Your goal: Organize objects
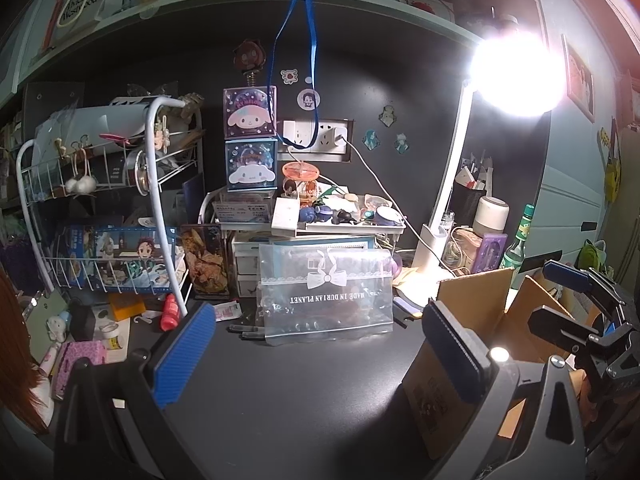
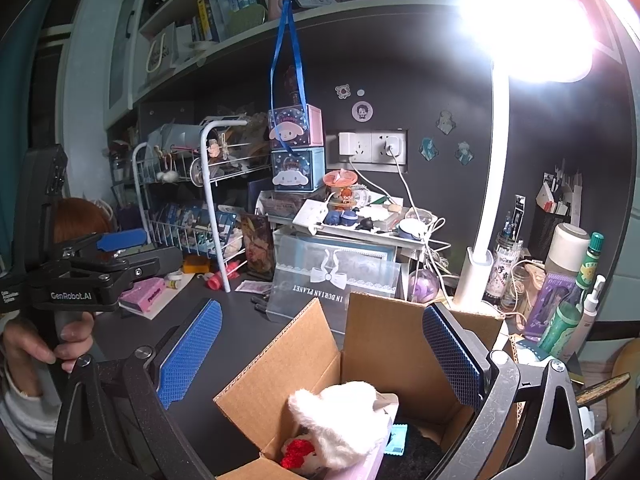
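Note:
An open cardboard box (image 2: 384,336) stands on the dark desk directly under my right gripper (image 2: 320,356), which is open with nothing between its blue pads. Inside the box lie a white fluffy plush with red trim (image 2: 340,416) and a small teal packet (image 2: 398,444). A clear plastic bag with a white bow print (image 1: 324,292) stands behind the bare desk, ahead of my left gripper (image 1: 320,354), which is open and holds nothing. The box (image 1: 472,296) is to that gripper's right. A hand (image 2: 60,344) holds the left gripper (image 2: 136,252) at the left.
A white wire rack (image 1: 100,200) full of boxes fills the left. A red tube (image 1: 170,312) and a pink box (image 1: 76,364) lie near it. A cluttered white riser (image 1: 340,228), a lit desk lamp (image 1: 440,200) and bottles (image 2: 576,292) crowd the back and right.

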